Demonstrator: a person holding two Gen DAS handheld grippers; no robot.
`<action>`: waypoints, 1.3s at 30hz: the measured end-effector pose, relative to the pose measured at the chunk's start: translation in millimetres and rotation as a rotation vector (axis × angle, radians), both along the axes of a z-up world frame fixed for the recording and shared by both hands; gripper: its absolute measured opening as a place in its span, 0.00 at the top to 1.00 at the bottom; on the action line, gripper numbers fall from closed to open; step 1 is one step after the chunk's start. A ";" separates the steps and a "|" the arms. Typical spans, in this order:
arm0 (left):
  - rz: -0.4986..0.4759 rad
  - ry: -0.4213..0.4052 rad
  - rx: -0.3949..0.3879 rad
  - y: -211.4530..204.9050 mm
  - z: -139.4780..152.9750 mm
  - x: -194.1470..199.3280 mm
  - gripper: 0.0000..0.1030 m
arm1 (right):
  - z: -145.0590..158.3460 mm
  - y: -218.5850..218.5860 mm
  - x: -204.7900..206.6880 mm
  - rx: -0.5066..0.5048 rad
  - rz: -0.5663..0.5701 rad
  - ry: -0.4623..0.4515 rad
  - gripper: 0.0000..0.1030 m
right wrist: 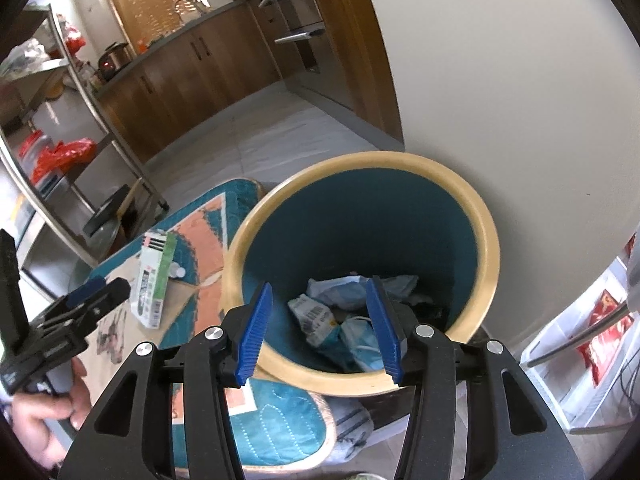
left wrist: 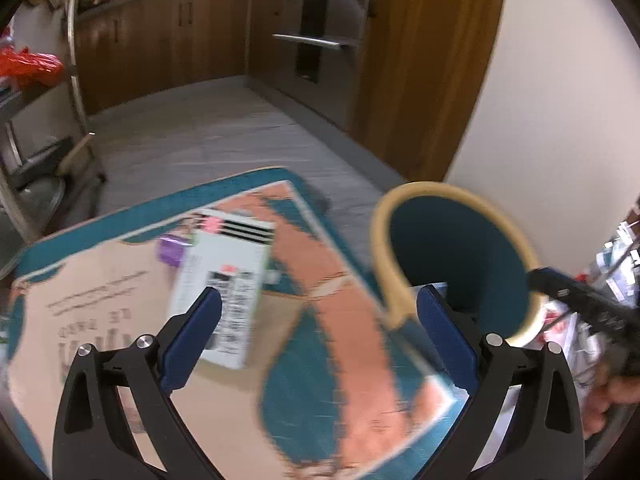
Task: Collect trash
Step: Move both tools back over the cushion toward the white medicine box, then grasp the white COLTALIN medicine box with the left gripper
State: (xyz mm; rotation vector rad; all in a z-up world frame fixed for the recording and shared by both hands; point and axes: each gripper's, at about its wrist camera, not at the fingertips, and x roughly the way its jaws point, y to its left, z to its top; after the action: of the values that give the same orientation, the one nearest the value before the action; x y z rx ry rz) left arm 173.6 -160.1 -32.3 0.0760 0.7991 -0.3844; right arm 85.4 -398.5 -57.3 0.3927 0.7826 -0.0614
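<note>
A: The left gripper [left wrist: 320, 312] is hanging over the patterned mat [left wrist: 120, 304], jaws spread wide with nothing between the pads. The white carton [left wrist: 224, 288] is lying flat on the mat just ahead of the left-hand finger, not touched.

B: And the right gripper [right wrist: 320, 320] is angling down over the bin [right wrist: 472, 216], its jaws partly apart and empty, framing the crumpled wrappers [right wrist: 320, 320] down inside.

A: From the right wrist view, a hand [right wrist: 44, 412] is holding the left gripper low and tilted downward, beside the bin's rim.

B: The carton is looking tall and narrow, white with black stripes at one end, a barcode and a green side. A small bottle [right wrist: 178, 270] is lying against it.
</note>
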 end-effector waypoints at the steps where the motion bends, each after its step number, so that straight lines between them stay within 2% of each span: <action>1: 0.010 0.000 0.020 4.6 -1.8 3.2 0.06 | -0.2 0.6 0.4 0.003 0.002 0.000 0.50; 8: -0.002 0.010 0.164 24.1 -17.1 33.0 0.06 | 5.6 10.8 0.6 0.010 0.032 -0.017 0.50; 16: -0.029 0.176 0.131 50.9 -49.5 77.5 0.06 | 10.6 34.6 5.8 -0.014 0.095 -0.024 0.50; 20: -0.054 0.214 0.135 50.2 -61.6 83.9 0.07 | 9.3 37.4 8.7 -0.018 0.098 -0.016 0.50; 22: -0.071 0.236 0.117 49.4 -67.7 85.6 0.11 | 7.8 38.0 10.6 -0.016 0.097 -0.010 0.50; 24: -0.088 0.264 0.095 48.3 -72.3 85.9 0.27 | 7.2 39.6 11.3 -0.019 0.099 -0.007 0.50; 25: -0.090 0.277 0.082 49.3 -73.8 85.5 0.29 | 6.8 40.7 12.0 -0.022 0.102 -0.005 0.50; 34: -0.105 0.222 0.068 61.8 -57.9 56.3 0.30 | 6.1 60.4 23.2 -0.015 0.140 -0.010 0.50; 39: -0.082 0.186 0.053 88.4 -36.3 31.5 0.30 | 3.9 87.2 36.5 -0.013 0.209 -0.002 0.50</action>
State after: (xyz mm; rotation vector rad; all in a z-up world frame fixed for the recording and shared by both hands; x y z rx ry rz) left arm 205.1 -71.7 -68.6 0.1241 0.9919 -0.4528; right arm 121.9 -311.3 -53.4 0.2969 0.8166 0.1292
